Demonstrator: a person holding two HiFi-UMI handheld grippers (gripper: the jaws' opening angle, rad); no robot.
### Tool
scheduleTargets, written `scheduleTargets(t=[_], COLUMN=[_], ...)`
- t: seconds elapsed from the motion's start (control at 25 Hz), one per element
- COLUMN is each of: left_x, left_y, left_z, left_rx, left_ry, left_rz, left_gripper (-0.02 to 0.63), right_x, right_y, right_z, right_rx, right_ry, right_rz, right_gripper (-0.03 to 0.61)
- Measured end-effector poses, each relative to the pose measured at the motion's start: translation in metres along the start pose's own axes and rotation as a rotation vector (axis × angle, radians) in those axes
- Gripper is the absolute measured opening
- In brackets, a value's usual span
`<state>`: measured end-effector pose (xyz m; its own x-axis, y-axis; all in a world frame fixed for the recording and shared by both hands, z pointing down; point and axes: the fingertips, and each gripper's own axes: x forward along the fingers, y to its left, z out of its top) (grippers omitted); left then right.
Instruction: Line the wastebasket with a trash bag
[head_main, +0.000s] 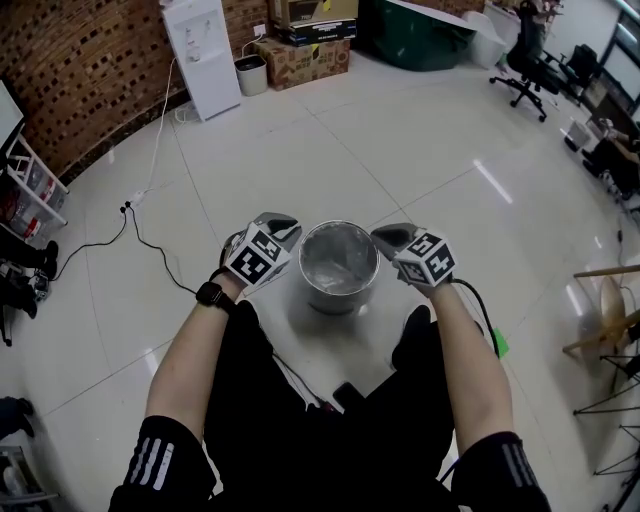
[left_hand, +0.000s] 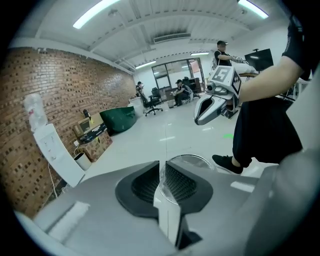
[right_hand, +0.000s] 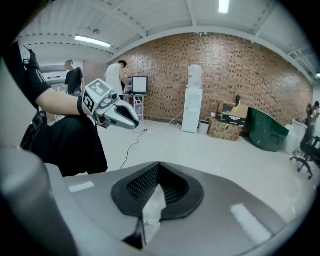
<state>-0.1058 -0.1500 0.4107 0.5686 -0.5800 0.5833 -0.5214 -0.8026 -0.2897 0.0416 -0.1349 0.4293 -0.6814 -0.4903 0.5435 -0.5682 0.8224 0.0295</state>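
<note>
Left gripper (head_main: 283, 225), right gripper (head_main: 392, 236) clenched on clear thin plastic trash bag (right_hand: 151, 207), centre frame; likely spreading mouth over round steel wastebasket (head_main: 339, 293).

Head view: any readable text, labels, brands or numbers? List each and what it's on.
No text can be read in any view.
Print on the cardboard box: too blurred to read.
Marks on the front of the water dispenser: too small to read.
Cubes on the left gripper and right gripper: black-and-white square marker patterns only, no words or numbers.
</note>
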Motion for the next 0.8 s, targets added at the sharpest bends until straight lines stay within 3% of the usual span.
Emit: scheduleTargets(t=[0.16, 0.36, 0.48, 0.56, 0.8], left_x=[-0.015, -0.015, -0.003, 0.008, 0.032], left_y=[0.013, 0.014, 0.009, 0.002, -0.008], left_z=[0.013, 0.033, 0.032, 0.023, 0.007], left_rx=[-0.001, -0.104, -0.191, -0.236, -0.251], left_ry=[-0.029, -0.095, -0.136, -0.130, -0.086], left_rz=[0.013, 0.005, -0.003, -0.021, -0.111], left_gripper=[0.009, -0.005, -0.006, -0.005, -0.005], right_x=[0.000, 0.010, 0.020, 0.021, 0.027], right_y=[-0.006, -0.002, 0.002, 0.000, -0.005], right_z=[0.023, 0.024, 0.017, 0.016, 0.015], right_rx=[0.047, 0.107, 0.090, 0.079, 0.068], right_ry=[-0.094, -0.134, -0.112, -0.112, -0.101], right_rz=[-0.038, -0.018, -0.004, -0.003, -0.002], right_gripper=[0.008, 0.008, 0.008, 0.008, 0.008])
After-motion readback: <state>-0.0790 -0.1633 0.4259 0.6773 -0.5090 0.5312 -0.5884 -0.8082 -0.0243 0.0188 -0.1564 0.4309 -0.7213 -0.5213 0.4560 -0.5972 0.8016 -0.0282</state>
